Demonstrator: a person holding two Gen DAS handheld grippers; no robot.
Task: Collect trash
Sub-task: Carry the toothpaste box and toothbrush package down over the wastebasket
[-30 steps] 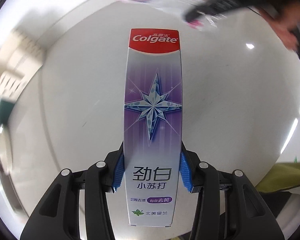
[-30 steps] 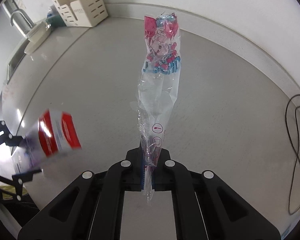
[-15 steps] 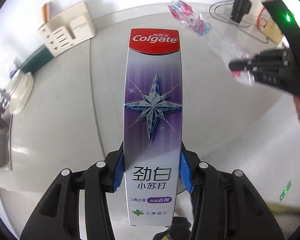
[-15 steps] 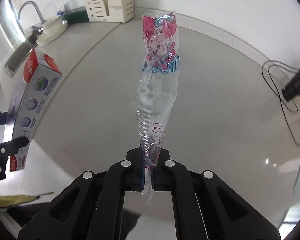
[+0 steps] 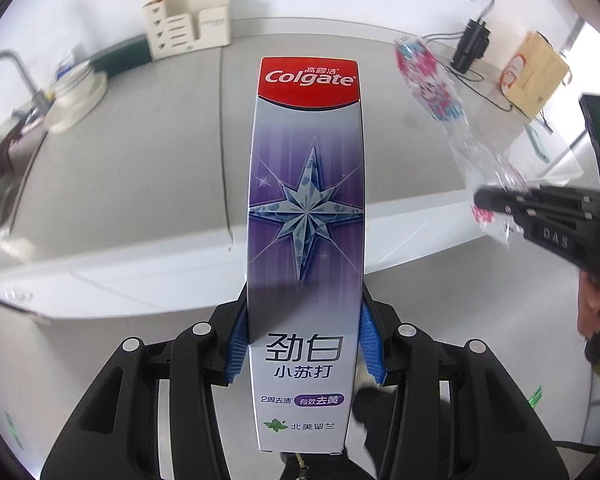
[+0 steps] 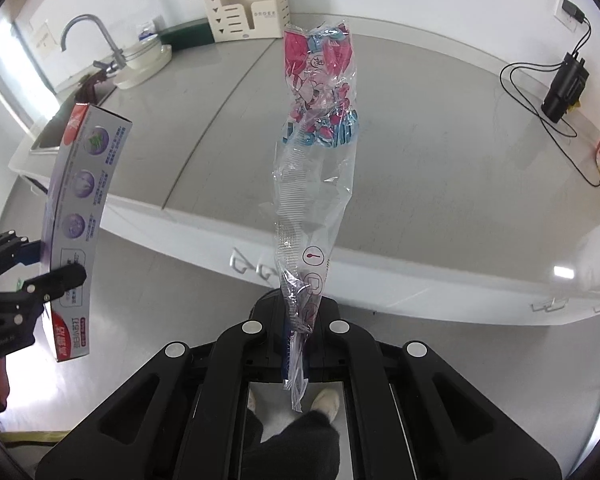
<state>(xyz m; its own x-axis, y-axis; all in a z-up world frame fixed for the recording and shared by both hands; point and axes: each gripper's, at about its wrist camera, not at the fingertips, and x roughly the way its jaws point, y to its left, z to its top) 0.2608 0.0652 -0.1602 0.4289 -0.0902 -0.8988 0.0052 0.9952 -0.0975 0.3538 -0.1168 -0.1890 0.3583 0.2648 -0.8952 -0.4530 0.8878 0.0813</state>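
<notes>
Left claw point(image 5: 304, 344): closed to a middling width on the toothpaste box point(image 5: 306, 216), which is held near its lower end by the blue pads point(image 5: 236, 348) and fills the centre of the left view.
Right claw point(image 6: 296, 328): pinched almost fully together on the tail of the plastic wrapper point(image 6: 316, 136), which stands up the middle of the right view.
Where the trash is: both pieces are held in the air in front of the counter point(image 6: 440, 152); no bin is seen in either view.
Risk with the box: most of its length is left unsupported, so it could be levered out of the pads by a quick swing or a knock on the counter edge.
Risk with the wrapper: only a thin, slick strip is gripped, so it could be slid free.
Risk between the two: the wrapper, at the right of the left view, is near the box and could be snagged.
Risk at the drop: a release before a bin is under the claws would put the trash on the floor point(image 6: 172, 300).
</notes>
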